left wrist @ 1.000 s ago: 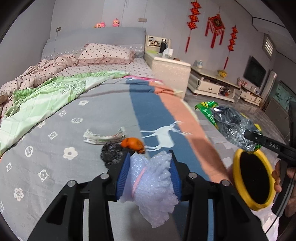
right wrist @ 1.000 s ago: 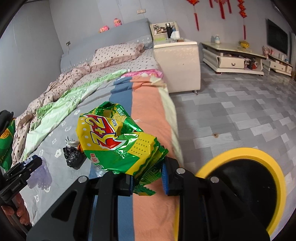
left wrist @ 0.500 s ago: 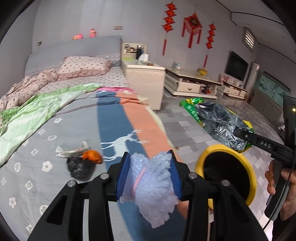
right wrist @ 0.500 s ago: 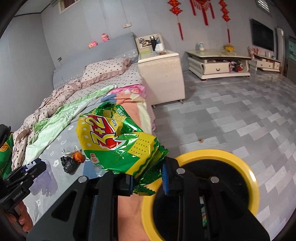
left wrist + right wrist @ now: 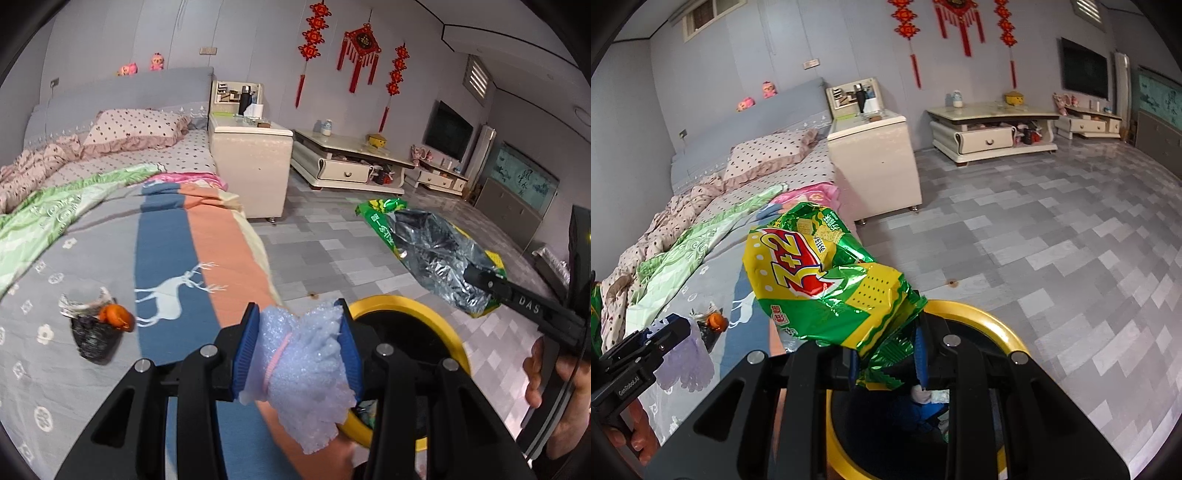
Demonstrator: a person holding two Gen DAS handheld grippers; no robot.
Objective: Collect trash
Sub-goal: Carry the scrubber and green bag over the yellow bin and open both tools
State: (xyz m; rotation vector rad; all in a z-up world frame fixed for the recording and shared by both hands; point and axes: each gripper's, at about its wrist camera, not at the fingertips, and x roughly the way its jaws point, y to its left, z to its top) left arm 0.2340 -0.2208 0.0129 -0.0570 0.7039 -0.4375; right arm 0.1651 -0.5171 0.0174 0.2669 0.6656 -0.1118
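The left gripper [image 5: 300, 349] clamps one foam wad [image 5: 303, 373] and the right gripper [image 5: 886, 363] pinches one snack bag [image 5: 827, 284], both beside one yellow-rimmed bin [image 5: 982, 314] below. Released early, light foam could drift outside the rim. Beyond the left jaws, one small litter pile [image 5: 96, 325] waits.

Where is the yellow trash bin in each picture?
Left wrist view: the yellow trash bin sits low and right of middle, on the floor beside the bed, partly behind the gripper's fingers and the foam wad they hold.
Right wrist view: it sits at the bottom middle, under the green snack bag.
Shared landmark: the orange peel on the bed, left of the bin in both.
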